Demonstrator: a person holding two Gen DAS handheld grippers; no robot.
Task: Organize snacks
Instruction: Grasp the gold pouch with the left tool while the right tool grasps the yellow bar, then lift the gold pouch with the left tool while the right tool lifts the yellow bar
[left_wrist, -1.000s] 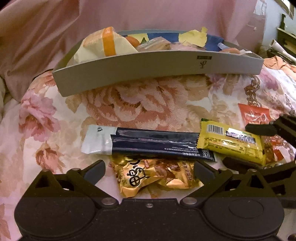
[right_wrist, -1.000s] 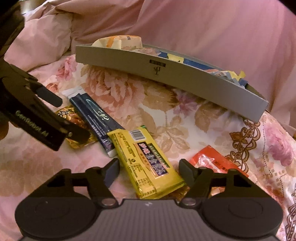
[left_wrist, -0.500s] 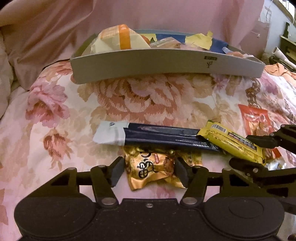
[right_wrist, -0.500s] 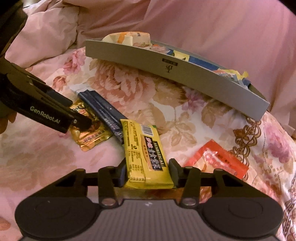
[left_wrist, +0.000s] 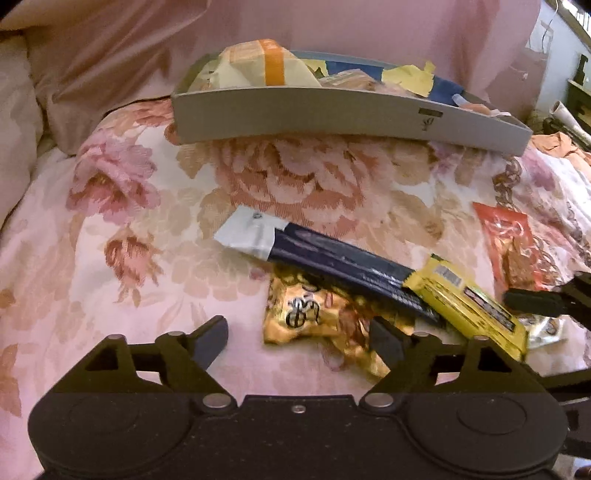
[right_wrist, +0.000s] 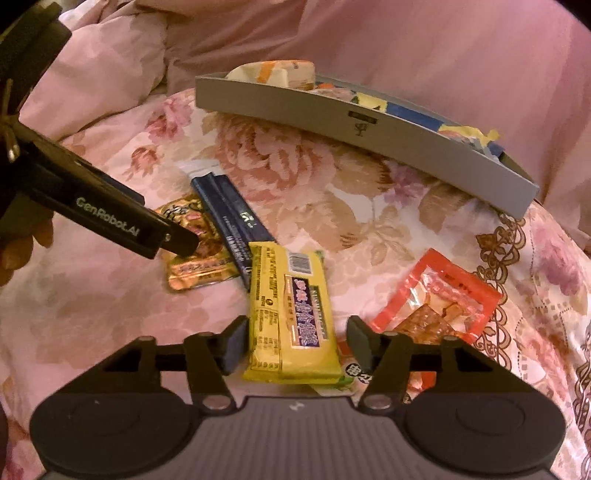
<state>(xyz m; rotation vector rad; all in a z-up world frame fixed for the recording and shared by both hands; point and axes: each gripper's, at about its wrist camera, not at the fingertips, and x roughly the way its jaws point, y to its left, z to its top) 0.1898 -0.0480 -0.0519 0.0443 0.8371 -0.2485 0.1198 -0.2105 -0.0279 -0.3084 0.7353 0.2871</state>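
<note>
Several snacks lie on a floral bedspread. A gold packet (left_wrist: 310, 314) sits between the fingers of my left gripper (left_wrist: 297, 328), toward the right one. Its jaws are opening and the pads do not press the packet. A long dark blue stick pack (left_wrist: 332, 258) lies across the packet's far edge. A yellow bar (right_wrist: 291, 306) lies lengthwise between the fingers of my right gripper (right_wrist: 297, 328). Those jaws are opening too, with a gap on each side of the bar. A red packet (right_wrist: 439, 299) lies to the right. The left gripper's fingers (right_wrist: 181, 240) hover over the gold packet (right_wrist: 195, 254).
A long grey tray (left_wrist: 332, 114) heaped with wrapped snacks stands at the back, against pink bedding. Pink pillows rise on the left. A small white wrapper (right_wrist: 356, 371) peeks from under the yellow bar. The right gripper's fingers (left_wrist: 532, 301) reach in at the left wrist view's right edge.
Half a second ago both pairs of jaws had closed in on the gold packet and the yellow bar; now both stand wide apart again. The snacks stay on the bedspread.
</note>
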